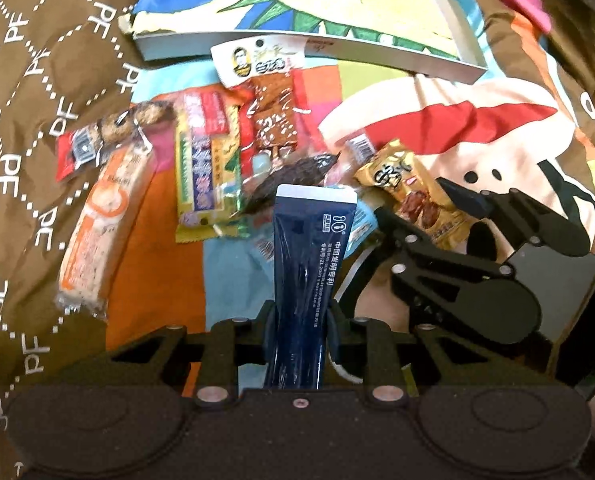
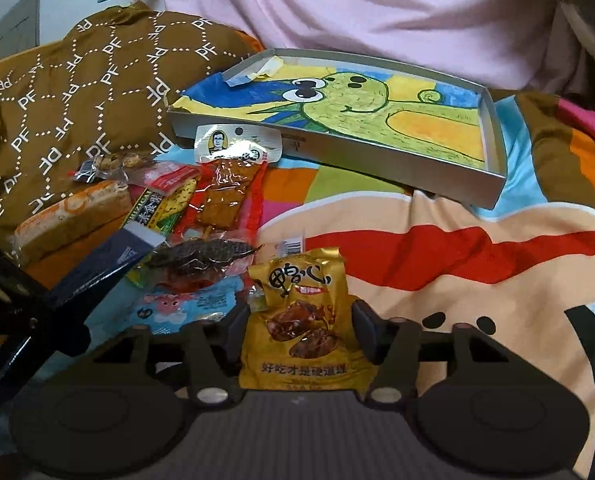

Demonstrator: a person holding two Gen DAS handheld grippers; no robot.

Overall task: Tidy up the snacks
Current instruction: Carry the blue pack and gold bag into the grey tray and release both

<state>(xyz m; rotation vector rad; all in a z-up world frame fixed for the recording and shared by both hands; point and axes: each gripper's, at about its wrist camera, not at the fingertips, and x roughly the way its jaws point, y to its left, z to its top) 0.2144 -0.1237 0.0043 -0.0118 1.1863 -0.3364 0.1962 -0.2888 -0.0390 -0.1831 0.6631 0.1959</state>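
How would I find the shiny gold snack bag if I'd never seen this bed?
Start at the shallow grey tray with a green cartoon drawing on the colourful bedspread. Nearer than it, a pile of snacks lies; at its right edge, the glossy gold foil snack packet sits between the right tongs. Only it is gold, with bold black characters.

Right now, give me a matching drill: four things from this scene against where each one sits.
1 navy pouch
2 gold packet
3 tray
4 orange bar

a between the right jaws
b far left of the pile
c beyond the pile, no snacks inside
d clamped in the left jaws

Pairs: 1-d, 2-a, 3-c, 4-b
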